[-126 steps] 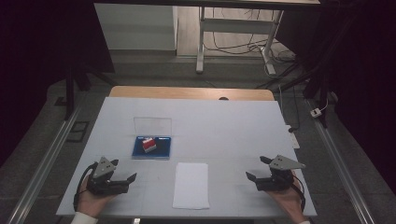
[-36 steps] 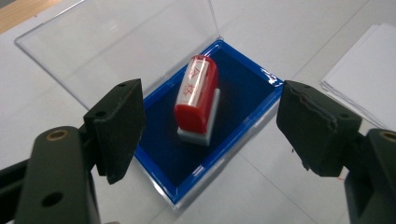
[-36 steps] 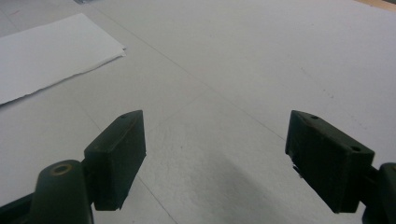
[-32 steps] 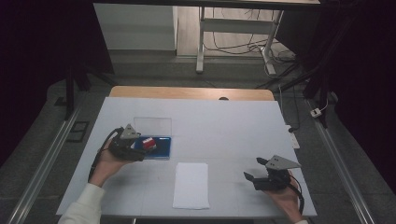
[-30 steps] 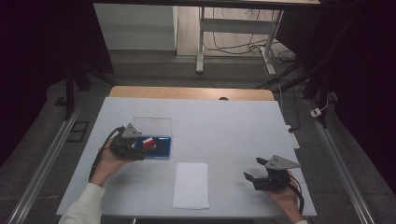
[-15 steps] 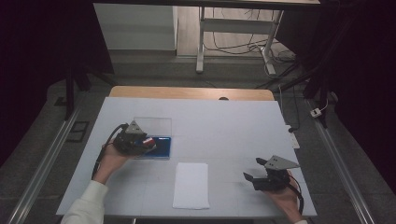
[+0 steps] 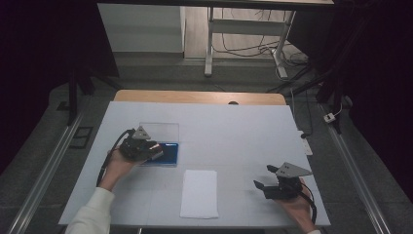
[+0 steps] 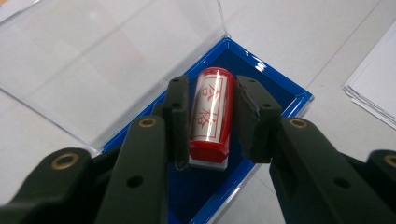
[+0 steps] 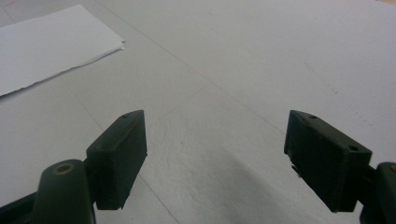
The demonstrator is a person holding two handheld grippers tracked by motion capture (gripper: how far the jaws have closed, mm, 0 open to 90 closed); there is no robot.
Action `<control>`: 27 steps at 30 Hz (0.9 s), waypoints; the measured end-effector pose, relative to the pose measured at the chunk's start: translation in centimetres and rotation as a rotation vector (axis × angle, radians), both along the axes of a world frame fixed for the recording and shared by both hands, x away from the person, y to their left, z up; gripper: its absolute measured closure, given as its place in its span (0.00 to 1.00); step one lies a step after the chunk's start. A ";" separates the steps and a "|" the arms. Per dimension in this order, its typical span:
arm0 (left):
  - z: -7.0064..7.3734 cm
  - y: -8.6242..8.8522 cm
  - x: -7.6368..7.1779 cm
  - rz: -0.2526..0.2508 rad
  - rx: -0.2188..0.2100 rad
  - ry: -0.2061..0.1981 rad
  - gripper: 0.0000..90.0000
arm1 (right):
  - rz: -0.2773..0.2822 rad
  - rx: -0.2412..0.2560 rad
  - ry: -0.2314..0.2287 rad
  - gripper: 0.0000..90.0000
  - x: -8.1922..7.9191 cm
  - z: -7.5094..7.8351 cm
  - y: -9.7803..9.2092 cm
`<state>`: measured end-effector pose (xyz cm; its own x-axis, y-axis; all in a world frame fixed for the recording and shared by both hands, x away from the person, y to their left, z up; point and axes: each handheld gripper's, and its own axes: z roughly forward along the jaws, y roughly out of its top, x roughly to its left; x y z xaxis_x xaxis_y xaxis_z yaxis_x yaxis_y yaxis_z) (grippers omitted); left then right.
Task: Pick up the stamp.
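High view: left gripper [image 7: 155, 151] low over the blue box [image 7: 168, 155], on the left part of the white table [image 7: 243, 131]. Held by a hand [image 7: 117, 165] in a white sleeve [image 7: 90, 214]. Clear lid [image 7: 163, 130] of the box flipped open, lying flat behind it. White sheet of paper [image 7: 199, 193] near the front edge, a little to the right of the box. Right gripper [image 7: 261, 187] far off at the front right, well apart from the box, close above the table, with 2 jaws spread. Wooden strip [image 7: 199, 96] along the far edge of the table.

Left gripper view: red stamp [image 8: 210, 114] lying on its side inside the blue box [image 8: 275, 93], red writing on its white label, white base toward the camera. 2 black jaws down in the box, 1 on each side of the stamp. Left one just touching or almost touching the stamp, right one with a small gap. Not pinching tight yet, so partly spread around it. Clear lid [image 8: 93, 60] open to the left and behind. Corner of the paper [image 8: 378, 88] at the right edge.

Right gripper view: 2 black jaws wide apart, nothing between them but bare white table [image 9: 233, 70]. Corner of the paper [image 9: 51, 42] at the top left, well away from the jaws.
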<state>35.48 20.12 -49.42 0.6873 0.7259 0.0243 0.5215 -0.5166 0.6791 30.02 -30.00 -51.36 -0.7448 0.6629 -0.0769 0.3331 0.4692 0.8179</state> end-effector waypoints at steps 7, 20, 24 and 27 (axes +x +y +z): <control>0.0 0.1 0.0 -0.017 -0.006 -0.004 0.77 | 0.004 0.003 0.001 0.23 0.0 0.0 0.0; 0.0 0.1 -0.1 -0.026 -0.011 -0.005 0.78 | 0.002 0.007 -0.001 0.24 0.0 0.0 -0.1; 0.6 0.2 -0.4 -0.032 -0.035 -0.022 0.78 | -0.001 0.009 -0.002 0.24 0.0 0.0 -0.1; 0.9 0.3 -0.5 -0.030 -0.046 -0.030 0.78 | 0.000 0.011 -0.002 0.24 0.0 0.1 -0.1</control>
